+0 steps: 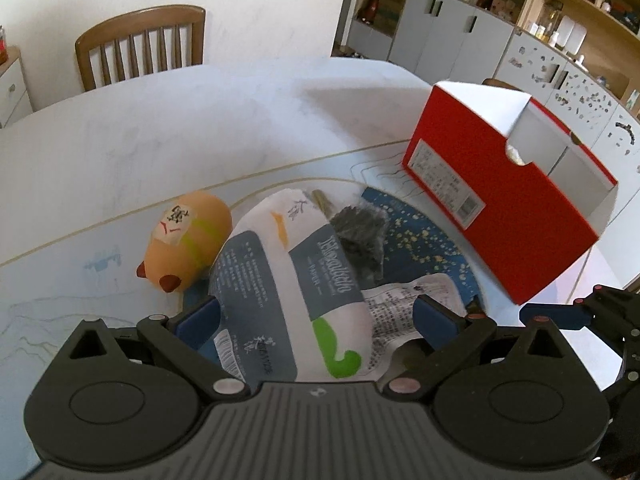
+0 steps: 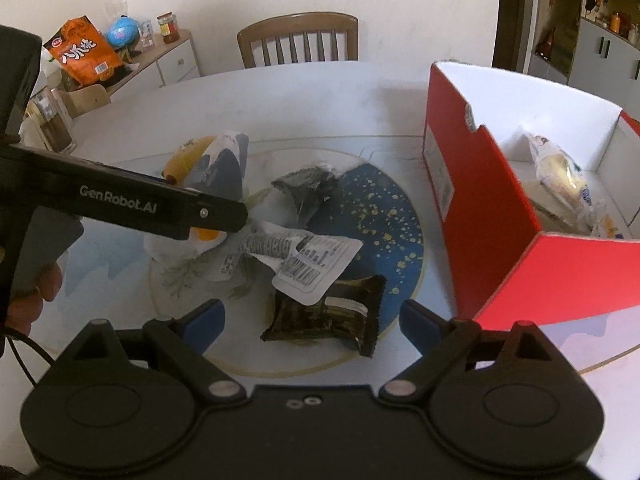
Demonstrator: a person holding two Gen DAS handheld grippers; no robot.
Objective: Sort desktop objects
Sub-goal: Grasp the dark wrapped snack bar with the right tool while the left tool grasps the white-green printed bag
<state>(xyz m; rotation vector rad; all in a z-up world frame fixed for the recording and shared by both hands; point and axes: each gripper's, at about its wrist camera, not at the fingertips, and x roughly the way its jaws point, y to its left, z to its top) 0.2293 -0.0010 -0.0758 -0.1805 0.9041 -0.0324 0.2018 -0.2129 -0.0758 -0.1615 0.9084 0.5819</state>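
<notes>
My left gripper is open, its blue pads on either side of a white and grey tissue pack lying on the table. An orange hamster toy lies just left of the pack, a grey crinkled packet just beyond it. My right gripper is open and empty, above a dark brown snack packet. A white labelled wrapper lies beyond that. The red box stands open at the right with wrapped snacks inside. The left gripper's body covers part of the tissue pack.
A round white table with a blue and gold printed mat carries everything. A wooden chair stands at the far side. A side cabinet with snack bags is at the back left, shelves at the back right.
</notes>
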